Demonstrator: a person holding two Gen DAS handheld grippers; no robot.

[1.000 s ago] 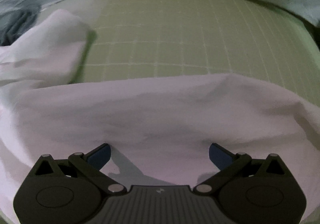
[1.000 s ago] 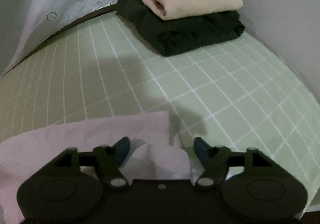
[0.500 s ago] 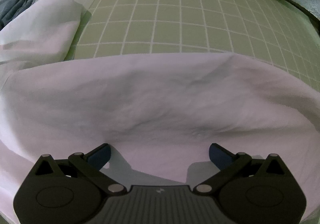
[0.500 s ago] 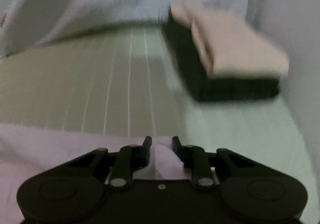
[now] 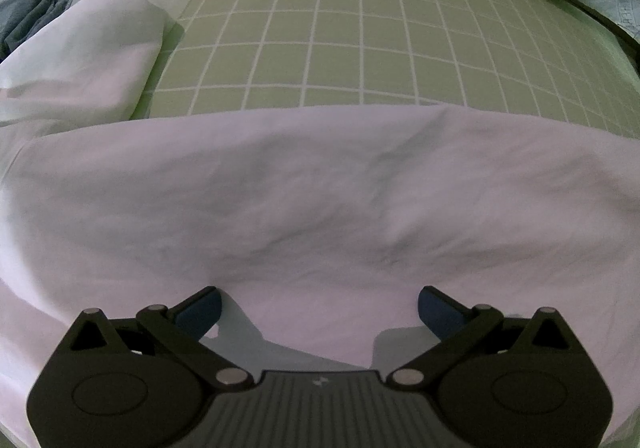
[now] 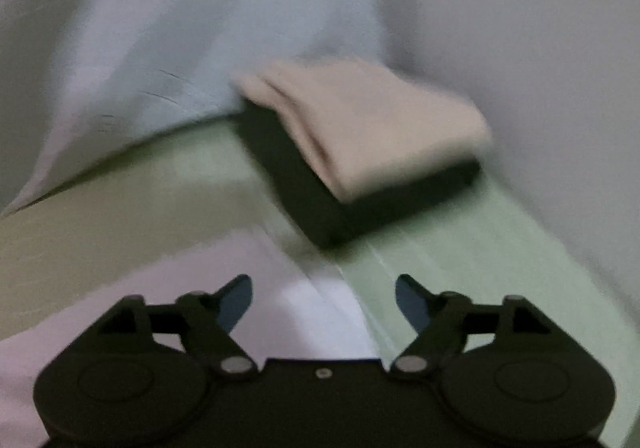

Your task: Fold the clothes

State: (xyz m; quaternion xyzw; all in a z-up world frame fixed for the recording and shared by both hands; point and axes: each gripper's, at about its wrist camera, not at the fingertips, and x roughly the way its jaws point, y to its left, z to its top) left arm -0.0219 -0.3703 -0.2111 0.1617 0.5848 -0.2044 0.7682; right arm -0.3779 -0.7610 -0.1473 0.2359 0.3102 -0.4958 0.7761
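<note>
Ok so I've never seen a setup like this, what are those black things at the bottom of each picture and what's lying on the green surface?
Those black shapes are hand-held tongs; a person carries one in each hand, with a camera on each looking forward along its two fingers. One picture is from the left tongs, the other from the right tongs. Both stand open and hold nothing. Below them lies a white cloth garment spread on a green mat with a white grid. The right view, which is blurred, shows its corner. Farther off sits a folded beige garment stacked on a folded black garment. In the left view, a dark grey crumpled cloth shows at the far left edge.
</note>
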